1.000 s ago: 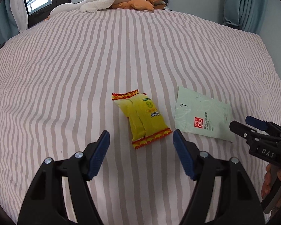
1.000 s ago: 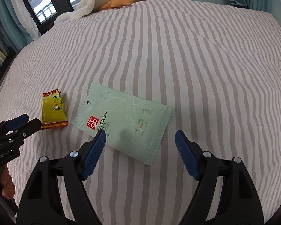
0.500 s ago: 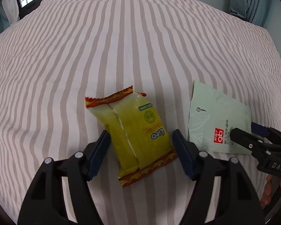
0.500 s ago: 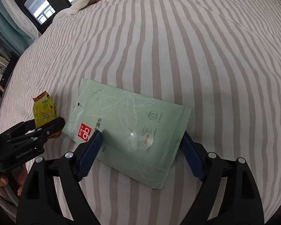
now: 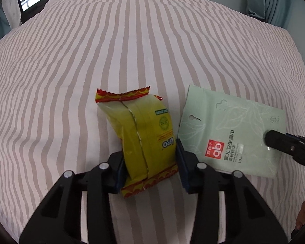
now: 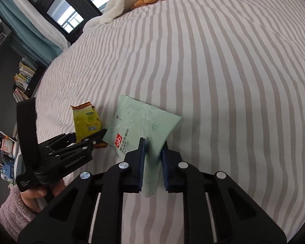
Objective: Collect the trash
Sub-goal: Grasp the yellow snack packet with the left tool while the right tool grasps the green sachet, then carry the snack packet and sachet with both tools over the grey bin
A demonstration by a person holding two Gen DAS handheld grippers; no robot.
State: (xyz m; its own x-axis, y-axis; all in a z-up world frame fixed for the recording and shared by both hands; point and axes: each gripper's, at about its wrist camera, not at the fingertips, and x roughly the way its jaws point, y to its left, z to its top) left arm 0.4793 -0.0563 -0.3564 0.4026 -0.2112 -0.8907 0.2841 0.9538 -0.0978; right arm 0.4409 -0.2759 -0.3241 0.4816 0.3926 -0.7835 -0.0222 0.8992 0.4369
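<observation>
Trash pickup was at grasp stage on striped bed (image 5: 132, 40). Left gripper (image 5: 150, 160) was closing, pads pressing yellow snack wrapper (image 5: 144, 134). Right gripper (image 6: 153, 158) was closing, pinching near edge of green wipes packet (image 6: 144, 122), just right of wrapper. Lifting and disposal remained; no bin visible.

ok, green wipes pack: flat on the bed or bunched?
Bunched at the near edge: the green wipes pack buckles between the closing jaws of the right gripper.
</observation>
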